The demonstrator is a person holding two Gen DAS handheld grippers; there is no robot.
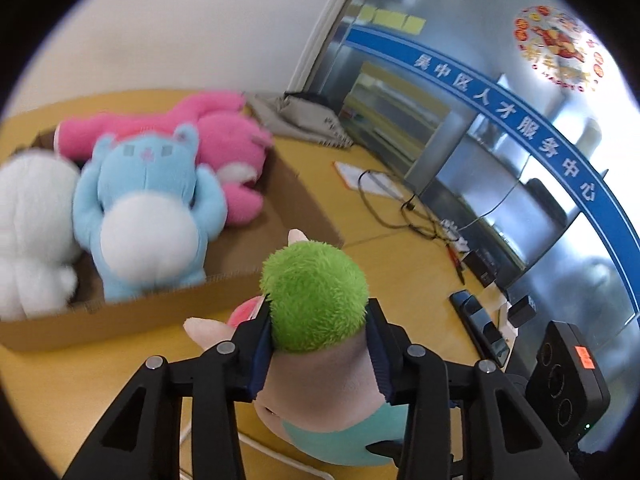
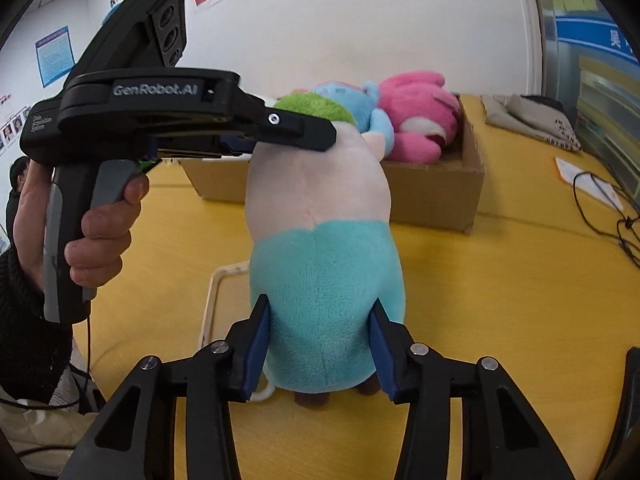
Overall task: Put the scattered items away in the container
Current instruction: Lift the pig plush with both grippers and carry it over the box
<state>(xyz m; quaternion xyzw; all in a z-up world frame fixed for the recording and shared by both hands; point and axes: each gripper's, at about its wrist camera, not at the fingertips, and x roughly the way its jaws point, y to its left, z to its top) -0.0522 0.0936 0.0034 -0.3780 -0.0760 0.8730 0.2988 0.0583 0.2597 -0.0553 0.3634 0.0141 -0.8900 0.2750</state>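
Note:
A plush toy with green hair (image 1: 316,296), a pale pink body and teal trousers (image 2: 324,300) is held upright above the yellow table. My left gripper (image 1: 318,356) is shut on its head just below the hair. My right gripper (image 2: 320,348) is shut on its teal lower body. The cardboard box (image 1: 168,304) stands beyond it and holds a blue plush (image 1: 148,208), a pink plush (image 1: 224,140) and a white plush (image 1: 32,224). The box also shows in the right wrist view (image 2: 436,200).
A yellow table (image 2: 520,300) carries a grey cloth (image 2: 532,120), a notepad (image 1: 356,174), black cables (image 1: 404,208) and a phone (image 1: 480,328). A pale wooden frame (image 2: 214,300) lies under the toy. A glass partition stands at the right.

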